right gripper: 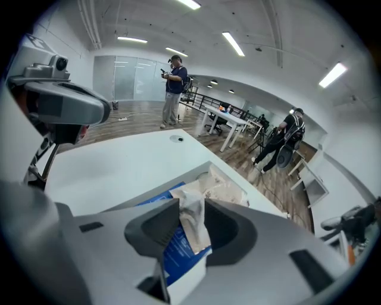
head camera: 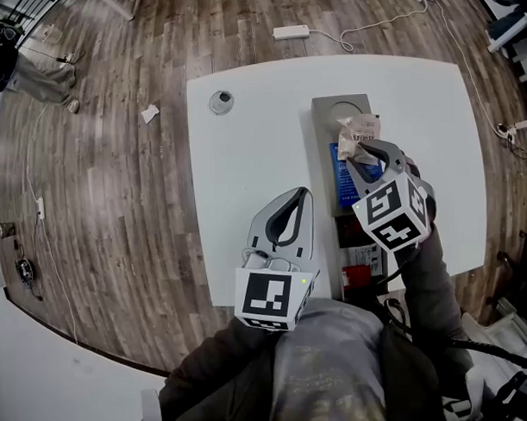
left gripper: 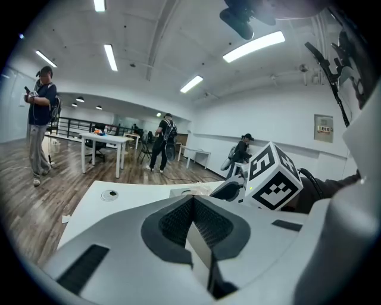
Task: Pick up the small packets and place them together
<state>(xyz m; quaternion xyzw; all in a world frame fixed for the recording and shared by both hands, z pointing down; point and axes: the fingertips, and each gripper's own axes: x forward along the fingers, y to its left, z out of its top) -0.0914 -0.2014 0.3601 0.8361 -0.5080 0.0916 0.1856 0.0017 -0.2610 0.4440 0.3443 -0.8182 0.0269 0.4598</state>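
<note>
the right gripper (right gripper: 190, 204) loosely pinches a small packet (right gripper: 195, 232) just above the blue packet (right gripper: 178, 253); its slack jaws may drop it astray. the left gripper (left gripper: 191, 202) is closed and empty.

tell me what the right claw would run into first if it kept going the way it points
Apart from the crumpled packet between its jaws, the right claw would most likely meet the blue packet lying in the grey tray, though depth is unclear.
</note>
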